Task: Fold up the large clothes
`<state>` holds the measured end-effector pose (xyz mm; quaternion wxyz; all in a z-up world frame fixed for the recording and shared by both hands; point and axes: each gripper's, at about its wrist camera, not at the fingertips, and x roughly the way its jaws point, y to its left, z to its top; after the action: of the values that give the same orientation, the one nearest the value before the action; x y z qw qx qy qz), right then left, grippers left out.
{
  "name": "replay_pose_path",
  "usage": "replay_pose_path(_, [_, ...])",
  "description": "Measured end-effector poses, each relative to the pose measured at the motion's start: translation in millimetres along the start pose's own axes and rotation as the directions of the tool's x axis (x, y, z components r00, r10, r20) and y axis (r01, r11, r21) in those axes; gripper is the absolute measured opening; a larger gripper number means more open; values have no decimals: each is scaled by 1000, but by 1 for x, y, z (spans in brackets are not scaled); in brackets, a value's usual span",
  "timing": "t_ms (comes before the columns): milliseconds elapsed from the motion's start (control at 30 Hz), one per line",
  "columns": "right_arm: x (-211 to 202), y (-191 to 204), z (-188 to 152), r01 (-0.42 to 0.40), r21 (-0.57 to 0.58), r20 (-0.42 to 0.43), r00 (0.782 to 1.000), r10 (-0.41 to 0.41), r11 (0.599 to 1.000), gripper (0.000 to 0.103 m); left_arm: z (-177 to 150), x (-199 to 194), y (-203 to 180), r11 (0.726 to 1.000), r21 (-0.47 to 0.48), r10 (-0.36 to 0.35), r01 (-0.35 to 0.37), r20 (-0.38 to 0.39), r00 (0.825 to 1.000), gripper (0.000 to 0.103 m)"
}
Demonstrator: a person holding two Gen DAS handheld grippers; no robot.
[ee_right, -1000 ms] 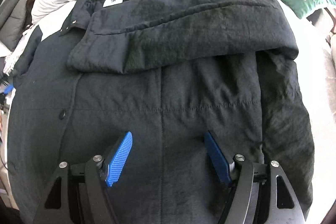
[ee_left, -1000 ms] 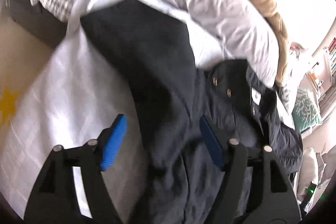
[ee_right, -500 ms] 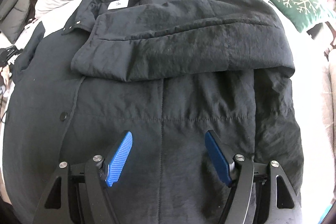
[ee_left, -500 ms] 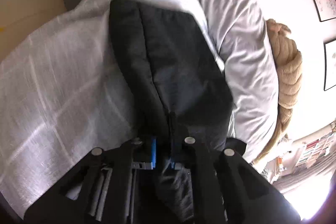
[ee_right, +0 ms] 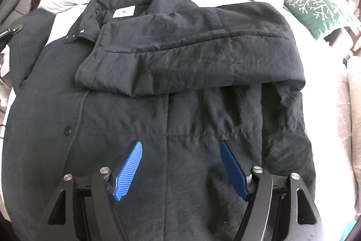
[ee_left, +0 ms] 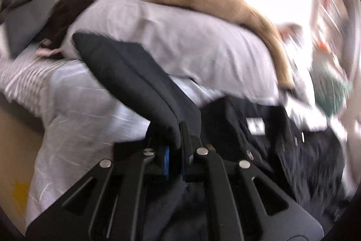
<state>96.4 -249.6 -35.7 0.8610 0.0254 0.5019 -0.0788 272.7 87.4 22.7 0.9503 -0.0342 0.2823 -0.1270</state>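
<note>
White bedding covers the bed (ee_right: 325, 87), with a long pale grey pillow (ee_left: 180, 37) across its head, a tan knitted throw (ee_left: 225, 3) draped over that pillow, and a dark green cushion with a white branch pattern (ee_right: 315, 8) off to the right side. Spread over the bed lies the large dark navy quilted jacket (ee_right: 169, 116), front up, its collar and white neck label (ee_right: 124, 12) toward the pillows and a dark snap button (ee_right: 67, 129) on its placket. One sleeve (ee_right: 191, 55) is folded across the chest, lying flat from the right shoulder toward the collar. The right tool (ee_right: 181, 164) hangs above the lower front of the jacket with its blue pads spread wide and nothing between them, not touching the cloth. The left tool (ee_left: 174, 159) is pinched tight on the other sleeve (ee_left: 140, 83), which rises from between its pads and stretches away toward the grey pillow, lifted clear of the white sheet. That view is blurred, so finer detail of the grip cannot be made out.
</note>
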Motion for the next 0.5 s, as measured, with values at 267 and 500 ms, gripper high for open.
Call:
replay_pose_path(267, [0,-1,3,-10,24,-9,1000,10,1000,74,-79,41,-104,920,353,-61,168,-294,954,28])
replay_pose_path(500, [-3,9,7,-33,-1,-9,999,33,999,74,-123,32,-144,811,552,33,196,-377,926,46])
